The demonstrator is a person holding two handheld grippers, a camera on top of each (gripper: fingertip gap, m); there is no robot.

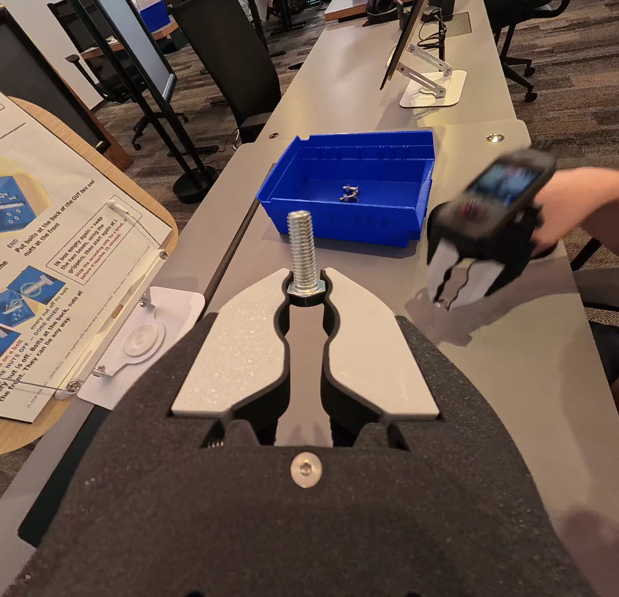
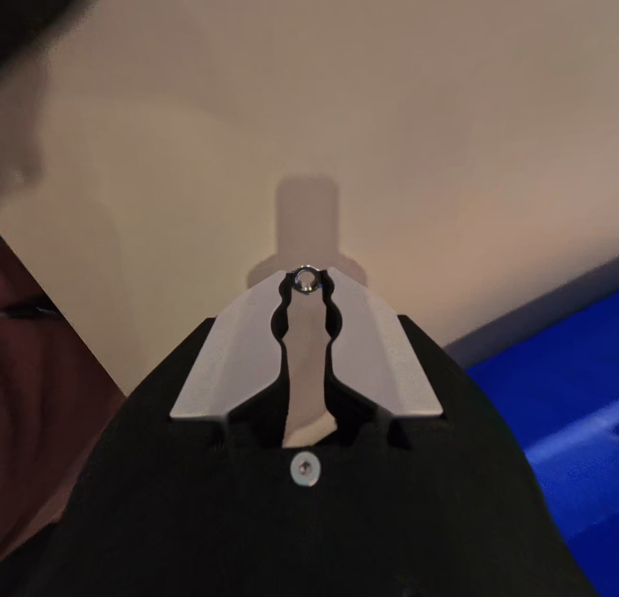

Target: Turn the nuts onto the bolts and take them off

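Each gripper has a black body with a rough, grainy surface and two pale grey fingers [image 1: 248,343] whose black inner edges are wavy. One silver hex-socket screw [image 1: 305,469] sits in the middle of the left gripper [image 1: 305,289]; the right gripper [image 2: 305,281] has the same screw [image 2: 304,468]. A phone-like screen [image 1: 502,182], blurred, is mounted on top of the right one.
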